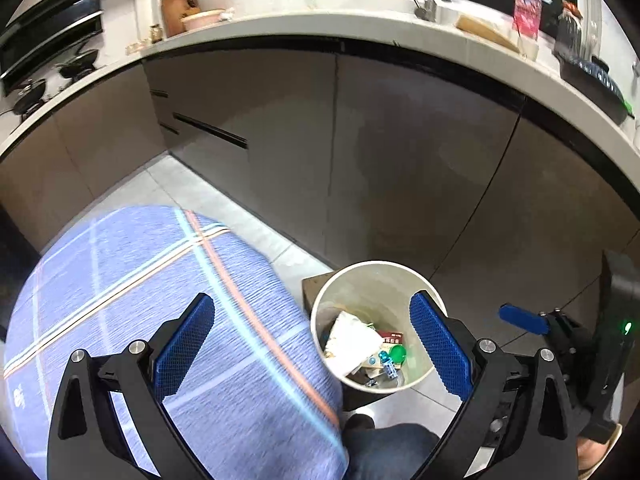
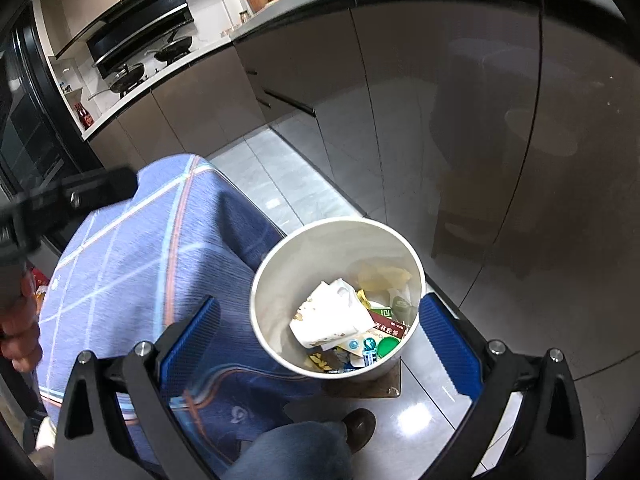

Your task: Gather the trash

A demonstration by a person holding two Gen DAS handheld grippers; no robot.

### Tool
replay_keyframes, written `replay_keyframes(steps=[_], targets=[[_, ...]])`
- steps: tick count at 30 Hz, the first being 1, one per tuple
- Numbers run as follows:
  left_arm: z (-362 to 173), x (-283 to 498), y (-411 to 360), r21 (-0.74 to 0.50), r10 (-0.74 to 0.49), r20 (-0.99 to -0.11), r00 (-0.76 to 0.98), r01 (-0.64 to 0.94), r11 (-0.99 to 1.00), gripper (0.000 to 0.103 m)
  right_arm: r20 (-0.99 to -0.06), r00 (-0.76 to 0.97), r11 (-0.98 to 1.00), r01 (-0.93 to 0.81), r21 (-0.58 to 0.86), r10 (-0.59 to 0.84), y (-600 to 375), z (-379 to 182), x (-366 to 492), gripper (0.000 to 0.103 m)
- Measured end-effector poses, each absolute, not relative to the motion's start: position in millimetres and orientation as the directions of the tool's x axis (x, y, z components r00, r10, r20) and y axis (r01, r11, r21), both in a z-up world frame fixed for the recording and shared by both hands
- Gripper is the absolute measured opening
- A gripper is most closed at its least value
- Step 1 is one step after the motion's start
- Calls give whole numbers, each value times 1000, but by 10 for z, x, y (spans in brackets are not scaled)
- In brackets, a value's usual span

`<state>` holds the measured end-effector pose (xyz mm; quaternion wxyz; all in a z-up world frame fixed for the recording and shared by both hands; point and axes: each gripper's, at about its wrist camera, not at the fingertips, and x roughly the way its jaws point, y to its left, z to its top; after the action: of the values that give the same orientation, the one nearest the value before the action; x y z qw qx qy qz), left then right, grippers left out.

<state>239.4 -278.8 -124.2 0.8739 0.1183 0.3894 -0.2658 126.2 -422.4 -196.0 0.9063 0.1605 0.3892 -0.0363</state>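
A white round bin [image 1: 372, 280] stands on the floor beside a cloth-covered surface, seen from above in both views. Inside lie crumpled white paper [image 2: 332, 316], a red box [image 2: 386, 327], a green cap [image 2: 387, 346] and other scraps. My left gripper [image 1: 314, 344] hangs open above the cloth and the bin's left rim, with nothing between its blue pads. My right gripper [image 2: 322, 346] is open over the bin [image 2: 288, 280], also with nothing between its pads. One blue finger [image 1: 520, 317] of the right gripper shows at the right of the left wrist view.
A blue plaid cloth [image 1: 160, 300] covers a raised surface left of the bin. Brown cabinet fronts [image 1: 400, 152] and a white counter [image 1: 280, 26] curve behind. The bin rests on a small brown board [image 2: 360, 388]. A person's jeans-clad knee [image 2: 296, 452] and shoe [image 2: 360, 426] are close below.
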Motion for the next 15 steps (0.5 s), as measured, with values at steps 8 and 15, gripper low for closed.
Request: replay_keyframes(steps=[8, 15], targets=[[-789, 1864, -2027, 4, -301, -715, 632, 433, 901, 95, -692, 722, 959, 201, 201, -7, -3728, -1232, 907, 100], [-499, 1285, -1419, 37, -218, -691, 690, 334, 942, 95, -701, 713, 961, 193, 199, 2, -3216, -798, 538, 100]])
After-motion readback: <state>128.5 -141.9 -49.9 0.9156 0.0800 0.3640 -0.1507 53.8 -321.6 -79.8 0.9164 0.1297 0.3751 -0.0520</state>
